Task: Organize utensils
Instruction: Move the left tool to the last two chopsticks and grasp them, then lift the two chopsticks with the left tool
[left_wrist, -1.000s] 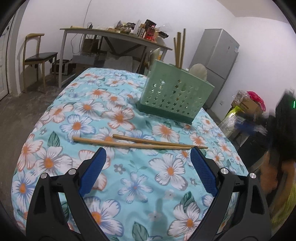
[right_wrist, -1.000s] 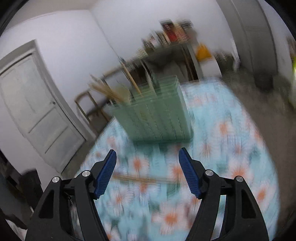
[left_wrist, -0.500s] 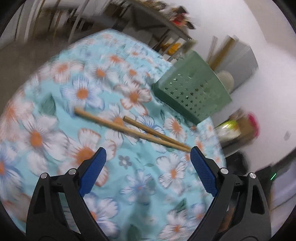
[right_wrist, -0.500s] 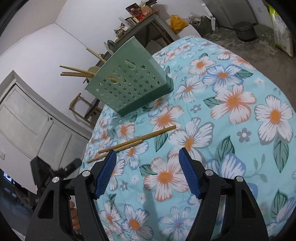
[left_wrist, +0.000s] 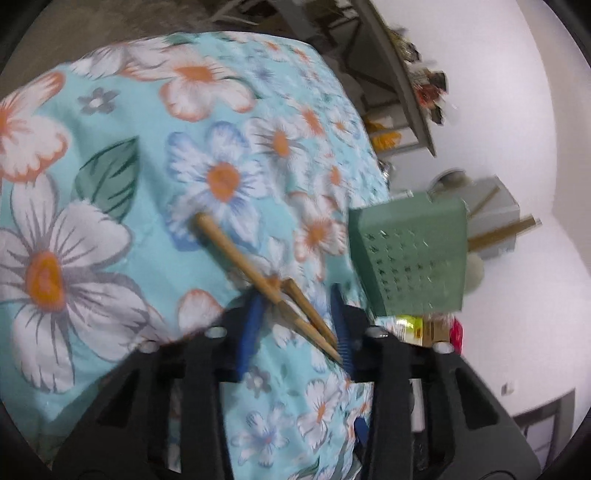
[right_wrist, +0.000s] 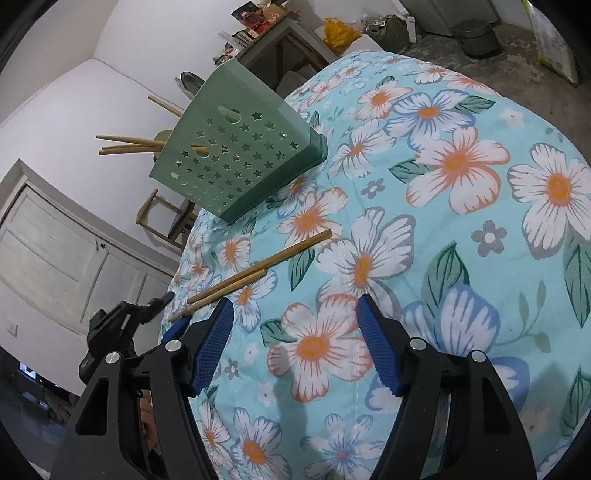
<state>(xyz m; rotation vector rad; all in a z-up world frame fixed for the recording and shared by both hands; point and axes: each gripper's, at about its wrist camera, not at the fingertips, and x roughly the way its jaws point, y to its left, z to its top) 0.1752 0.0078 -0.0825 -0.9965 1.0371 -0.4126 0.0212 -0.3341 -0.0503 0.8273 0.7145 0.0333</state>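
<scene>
Straddling the chopsticks (left_wrist: 284, 295), left tongs (left_wrist: 295, 325) gape (unclosed); right tongs (right_wrist: 295, 347) hover open.

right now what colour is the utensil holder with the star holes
Pale green utensil holder, clearest in the right wrist view.

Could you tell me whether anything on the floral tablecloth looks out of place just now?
Yes: two wooden chopsticks lie loose on the floral tablecloth, staggered rather than aligned, while others already stand in the green star-perforated plastic holder. The left hand-held gripper brackets their thin ends, not yet closed.
</scene>
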